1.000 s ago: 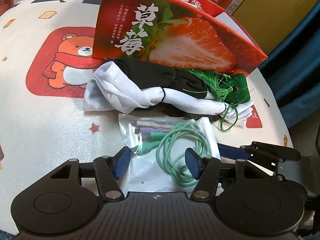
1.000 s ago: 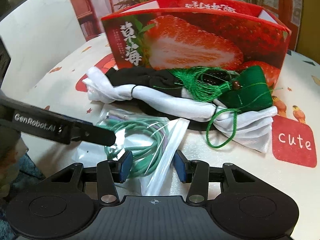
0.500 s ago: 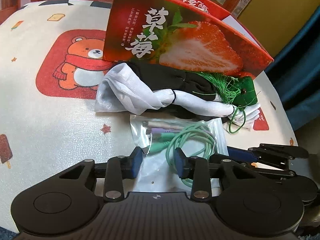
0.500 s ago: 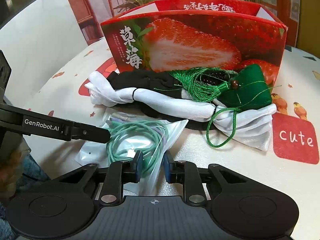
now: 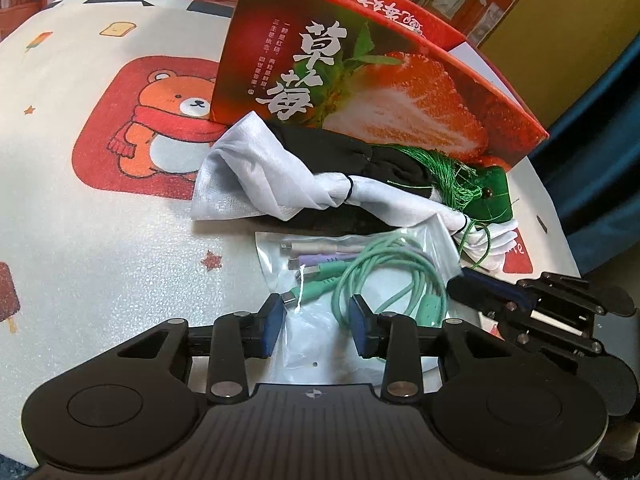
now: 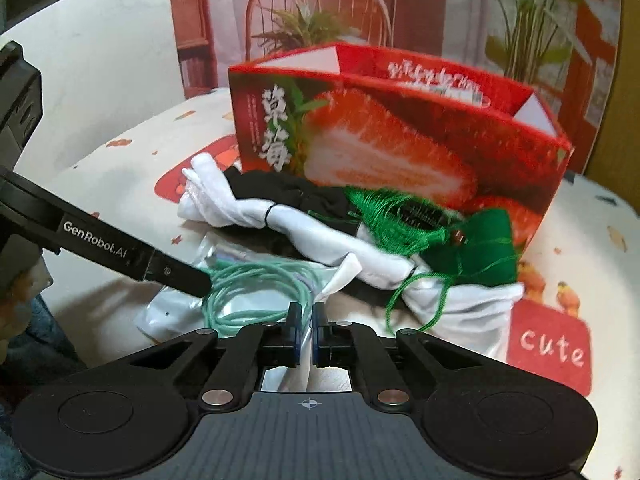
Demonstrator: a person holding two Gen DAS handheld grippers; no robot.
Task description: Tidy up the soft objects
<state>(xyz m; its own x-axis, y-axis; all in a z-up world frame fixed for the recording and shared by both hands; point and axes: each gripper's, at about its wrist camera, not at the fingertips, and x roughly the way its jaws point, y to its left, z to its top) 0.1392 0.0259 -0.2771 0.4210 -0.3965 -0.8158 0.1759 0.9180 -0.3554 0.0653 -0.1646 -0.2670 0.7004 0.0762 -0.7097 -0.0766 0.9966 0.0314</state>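
**Both grippers on the bagged cables**

Fingers of the right gripper [image 6: 306,326] stand almost together, pinched on the near edge of the clear plastic bag [image 5: 320,336], which holds coiled mint-green cables [image 5: 384,276] and purple and white plugs. Left gripper [image 5: 318,326] has its 2 blue pads part-way apart, with the bag's lower part and a green plug between them; whether the pads press on the plastic cannot be told. In the right wrist view the left gripper's black finger reaches in from the left onto the same bag.

Just behind the bag lies a white cloth [image 5: 256,176] knotted with a dark band, over a black garment [image 5: 332,152]. A green tasselled sachet [image 5: 490,196] rests at the cloth's right end. Behind these stands an open red strawberry box [image 6: 400,144], on a table cover [image 5: 100,240] printed with a bear.
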